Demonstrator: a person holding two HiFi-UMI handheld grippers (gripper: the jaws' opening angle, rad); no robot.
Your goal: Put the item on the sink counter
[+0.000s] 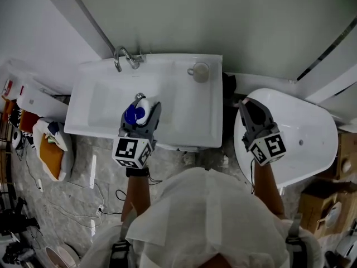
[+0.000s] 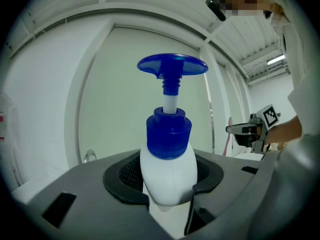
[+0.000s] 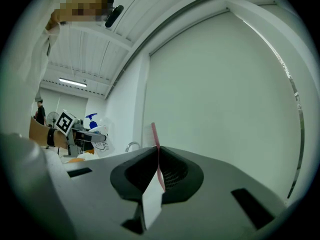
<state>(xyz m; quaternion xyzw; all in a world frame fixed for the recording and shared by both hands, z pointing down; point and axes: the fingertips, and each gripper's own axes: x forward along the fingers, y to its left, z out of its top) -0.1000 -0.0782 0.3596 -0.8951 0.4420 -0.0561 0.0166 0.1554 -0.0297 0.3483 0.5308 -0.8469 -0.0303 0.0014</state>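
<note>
A white pump bottle [image 2: 169,169] with a blue pump head is gripped between the pads of the left tool [image 1: 141,115] and held over the basin of the sink worktop [image 1: 184,105]. The right tool [image 3: 157,179], well off to the right, is closed on a thin white strip [image 3: 151,201] with a red edge.

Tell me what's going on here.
A person stands at a white sink with a two-jaw gripper in each hand. The left gripper is clamped on a white pump bottle with a blue pump head, holding it upright above the basin, not yet set down on the counter. The right gripper is shut on a thin white card with a red edge and hangs off to the side over a white rounded fixture.
</note>
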